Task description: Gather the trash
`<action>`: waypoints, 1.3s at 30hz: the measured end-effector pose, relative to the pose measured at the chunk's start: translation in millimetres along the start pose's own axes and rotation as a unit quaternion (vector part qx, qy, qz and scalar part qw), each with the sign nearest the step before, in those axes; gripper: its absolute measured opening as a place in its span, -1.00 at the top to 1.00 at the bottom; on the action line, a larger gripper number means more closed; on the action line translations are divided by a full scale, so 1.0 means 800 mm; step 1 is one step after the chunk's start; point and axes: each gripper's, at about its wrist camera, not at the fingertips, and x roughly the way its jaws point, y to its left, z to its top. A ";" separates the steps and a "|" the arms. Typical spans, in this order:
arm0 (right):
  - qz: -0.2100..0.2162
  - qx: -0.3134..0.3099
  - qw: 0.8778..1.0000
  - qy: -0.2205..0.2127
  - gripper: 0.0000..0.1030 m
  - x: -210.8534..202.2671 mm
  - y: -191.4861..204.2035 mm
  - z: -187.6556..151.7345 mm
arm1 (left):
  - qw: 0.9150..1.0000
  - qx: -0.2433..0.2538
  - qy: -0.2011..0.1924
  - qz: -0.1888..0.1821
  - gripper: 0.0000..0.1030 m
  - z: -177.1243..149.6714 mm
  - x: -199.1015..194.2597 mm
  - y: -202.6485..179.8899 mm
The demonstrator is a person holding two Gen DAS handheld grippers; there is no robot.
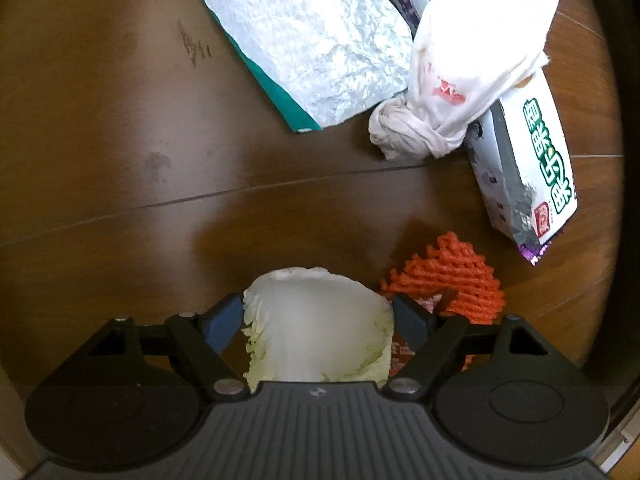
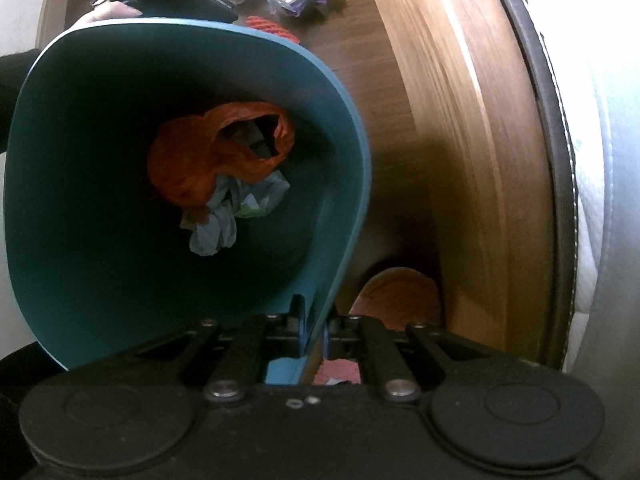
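L tool — I'm seeing its jaws standing wide apart, pointing steeply down at the wood floor. A cabbage leaf, pale white w/ green-yellow frilled edges, is lying between the blue fingers; can't tell if the pads are touching it, they're looking spread to either side of it. Just right of the leaf, an orange foam net is sitting on the floor, partly behind the R finger. Farther off: a silver foil bag w/ teal edge lying flat, a knotted white plastic bag beside it, touching a white snack packet w/ green lettering.

R tool — jaws are nearly closed, pinching the rim of a teal bin; one finger inside the wall, one outside. I'm looking straight down into the bin: an orange plastic bag and crumpled grey-blue wrappers are lying at the bottom. Past the bin's far rim, the L tool's body and a hand are showing, w/ the orange net and the snack packet beyond on the floor. Right of the bin, a reddish slipper is on the floor, next to a wood bed frame w/ a white mattress.
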 end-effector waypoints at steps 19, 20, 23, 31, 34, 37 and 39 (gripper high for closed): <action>0.000 -0.006 1.000 -0.007 0.86 -0.001 0.002 -0.003 | 0.996 -0.042 -0.030 -0.078 0.61 -0.043 -0.024 0.026; -0.001 -0.006 1.000 -0.008 0.86 -0.002 0.002 -0.003 | 0.996 -0.033 -0.034 -0.074 0.63 -0.044 -0.026 0.024; -0.001 -0.006 1.000 -0.011 0.86 -0.003 0.003 -0.005 | 0.996 -0.029 -0.033 -0.073 0.74 -0.040 -0.033 0.023; -0.005 -0.007 1.000 -0.018 0.86 -0.004 0.006 -0.008 | 0.997 -0.029 -0.051 -0.042 0.94 -0.054 -0.078 0.037; -0.011 -0.003 1.000 -0.019 0.86 -0.004 0.008 -0.009 | 0.997 -0.042 -0.054 -0.040 0.95 -0.062 -0.103 0.052; -0.017 0.017 1.000 -0.018 0.88 -0.004 0.009 -0.007 | 0.996 -0.043 -0.064 -0.032 0.95 -0.069 -0.134 0.066; -0.024 0.025 0.999 -0.022 0.89 -0.007 0.009 -0.005 | 0.996 -0.049 -0.069 -0.031 0.95 -0.071 -0.156 0.077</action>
